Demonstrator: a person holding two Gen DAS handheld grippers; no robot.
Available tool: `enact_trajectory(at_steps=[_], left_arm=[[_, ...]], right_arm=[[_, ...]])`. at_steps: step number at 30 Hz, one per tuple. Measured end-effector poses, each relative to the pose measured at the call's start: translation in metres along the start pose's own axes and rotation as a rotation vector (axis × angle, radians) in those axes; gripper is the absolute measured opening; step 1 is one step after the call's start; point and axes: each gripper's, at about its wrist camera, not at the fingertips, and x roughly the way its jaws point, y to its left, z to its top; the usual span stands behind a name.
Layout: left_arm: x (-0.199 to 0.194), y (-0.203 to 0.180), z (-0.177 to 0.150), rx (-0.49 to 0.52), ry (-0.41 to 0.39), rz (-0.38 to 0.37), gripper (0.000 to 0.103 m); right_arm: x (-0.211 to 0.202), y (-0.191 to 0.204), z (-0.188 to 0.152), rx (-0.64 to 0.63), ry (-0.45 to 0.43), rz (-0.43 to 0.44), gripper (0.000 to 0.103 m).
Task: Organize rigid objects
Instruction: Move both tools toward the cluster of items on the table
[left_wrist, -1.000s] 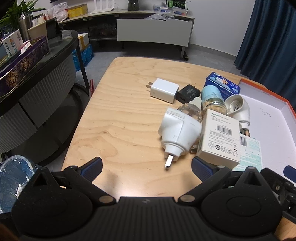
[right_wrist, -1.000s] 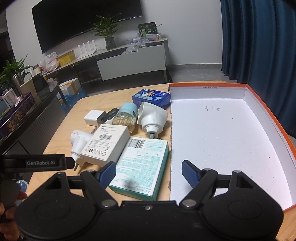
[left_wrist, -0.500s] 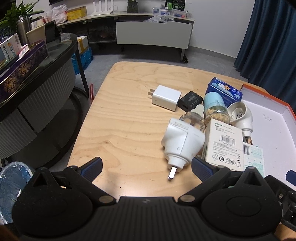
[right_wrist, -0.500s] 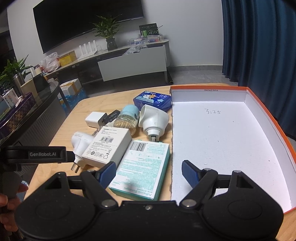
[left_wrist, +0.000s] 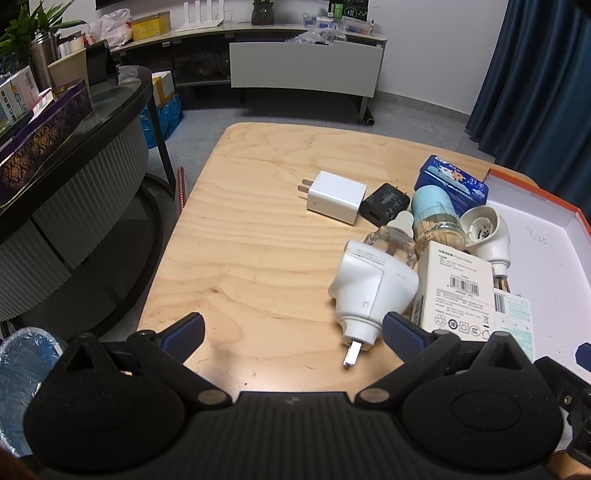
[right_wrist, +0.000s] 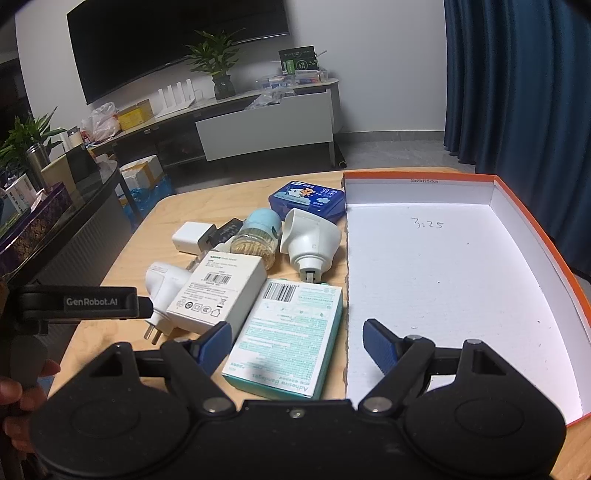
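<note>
The left gripper (left_wrist: 291, 334) hangs low over the near left part of the wooden table (left_wrist: 258, 236), its jaws spread wide and holding nothing; bare wood lies between the blue pads. Its right pad (left_wrist: 402, 338) sits just beside the white plug-in diffuser (left_wrist: 371, 291), whose metal prongs point toward the camera; whether pad and plug touch cannot be told. Farther off lie a white charger cube (left_wrist: 337, 196) and a black adapter (left_wrist: 385, 204), touching side by side.

To the right, a clear bottle with a pale blue cap (right_wrist: 258, 236) lies on its side against a white barcode box (right_wrist: 218, 295), which partly covers the diffuser in the right wrist view. A second white plug-in unit (right_wrist: 308, 242) lies near a blue tin (right_wrist: 306, 199) at the far edge of the pile. The teal bandage box (right_wrist: 286, 332) lies flat just beside the orange-rimmed tray (right_wrist: 532, 236).

The right gripper (right_wrist: 295, 343) also has its jaws spread wide and grips nothing; the near end of the bandage box sits between the pads, the left pad (right_wrist: 212, 343) close to its corner. The tray's near right corner is cut off, and small print on the boxes is unreadable. A hand (right_wrist: 18, 391) shows at the left frame edge, mostly cropped.
</note>
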Motion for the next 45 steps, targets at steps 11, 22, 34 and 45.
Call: enact_trajectory(at_steps=[11,22,34,45], left_arm=[[0.009,-0.003,0.004,0.031,0.017,-0.029,0.103],[0.015,-0.006,0.007,0.119,0.053,-0.075,0.103],[0.017,-0.007,0.01,0.153,0.031,-0.108,0.103],[0.024,-0.009,0.01,0.166,0.037,-0.117,0.103]], right_arm=[[0.002,-0.001,0.0,0.028,0.015,-0.019,0.092],[-0.009,0.0,-0.007,0.084,0.058,-0.082,0.092],[-0.013,0.008,-0.006,0.073,0.021,-0.081,0.092],[-0.008,0.009,-0.007,0.069,0.033,-0.077,0.092]])
